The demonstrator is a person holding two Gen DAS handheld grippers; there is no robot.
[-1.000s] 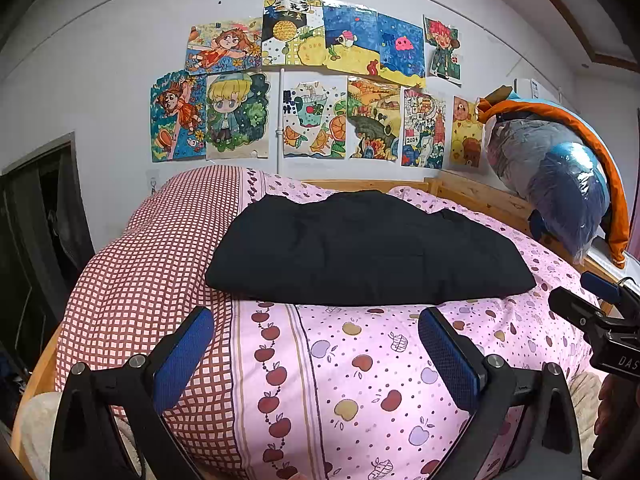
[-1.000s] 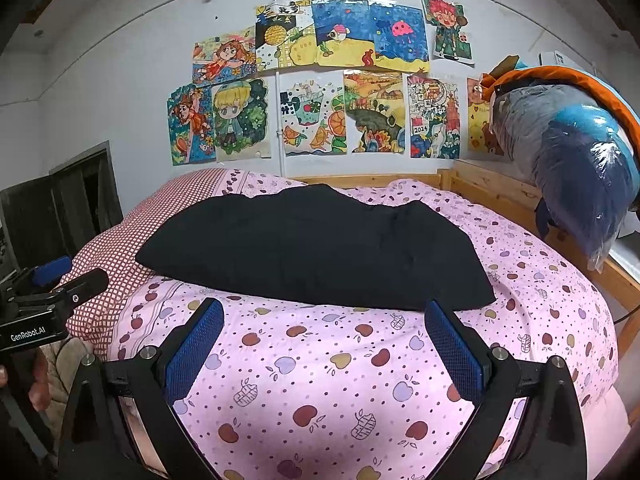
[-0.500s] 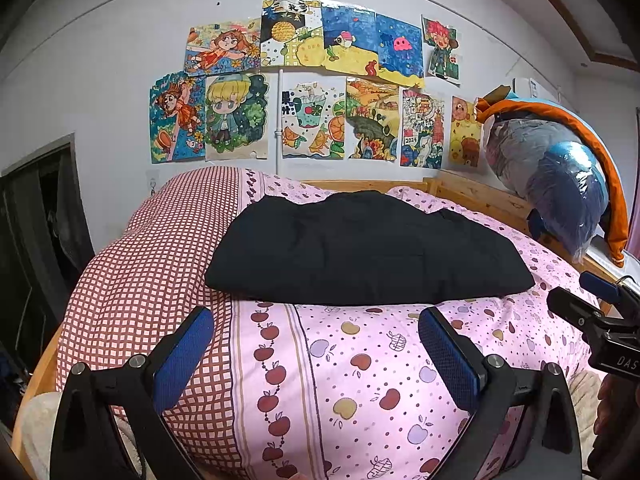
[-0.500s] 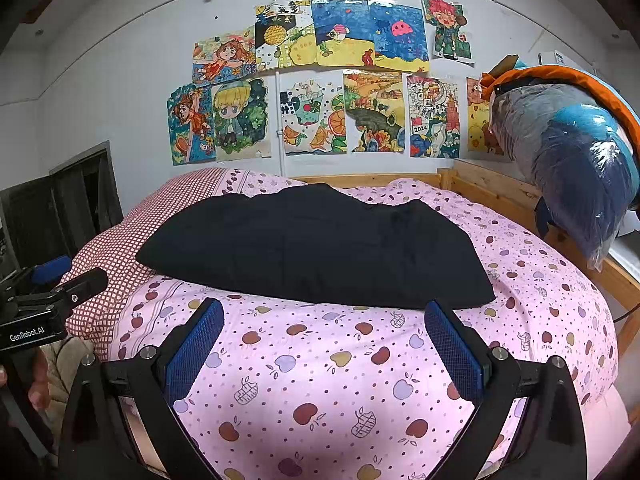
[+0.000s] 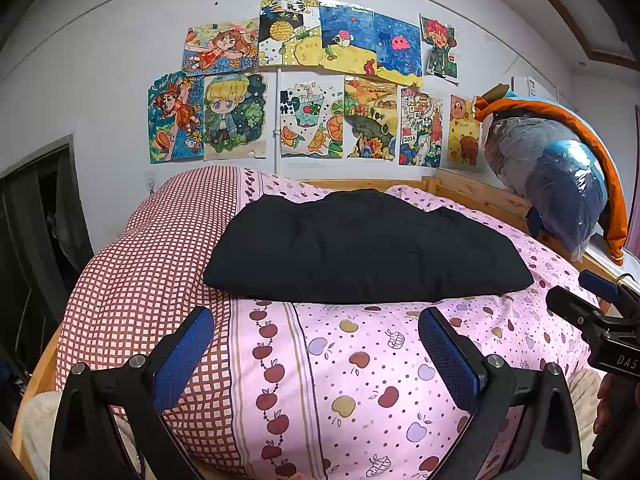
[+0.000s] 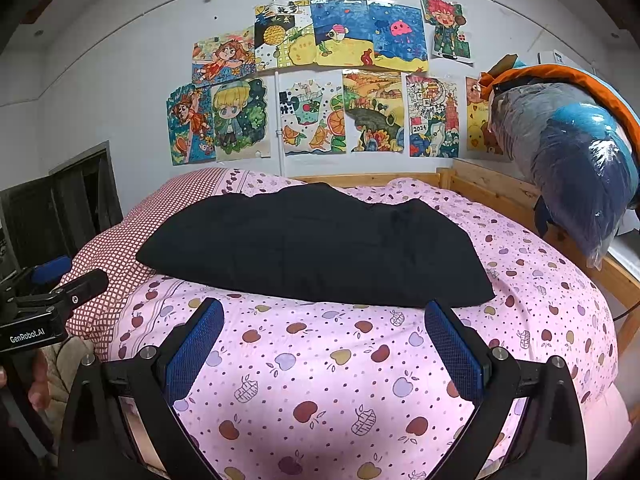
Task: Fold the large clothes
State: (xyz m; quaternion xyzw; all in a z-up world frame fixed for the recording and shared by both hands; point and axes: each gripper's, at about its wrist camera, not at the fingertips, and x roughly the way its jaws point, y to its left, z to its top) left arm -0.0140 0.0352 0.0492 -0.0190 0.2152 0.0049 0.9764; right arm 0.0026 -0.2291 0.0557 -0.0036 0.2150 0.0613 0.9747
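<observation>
Left gripper [image 5: 316,336]: my black frame, blue mesh pads [image 5: 182,354], silver screws.
Right gripper [image 6: 324,336]: the same build as my left.
Markings: white "GenRobot.AI", "DAS".

— What lies under the black garment [image 5: 360,248]?
— Its underside and any inner layers are hidden; only the top surface shows.
— And the person?
— Just fingers [image 6: 38,384] at the left edge of the right wrist view, the rest cut off.
— The bagged bundle [image 6: 576,152]?
— Contents blurred by plastic, its right side cropped.
</observation>
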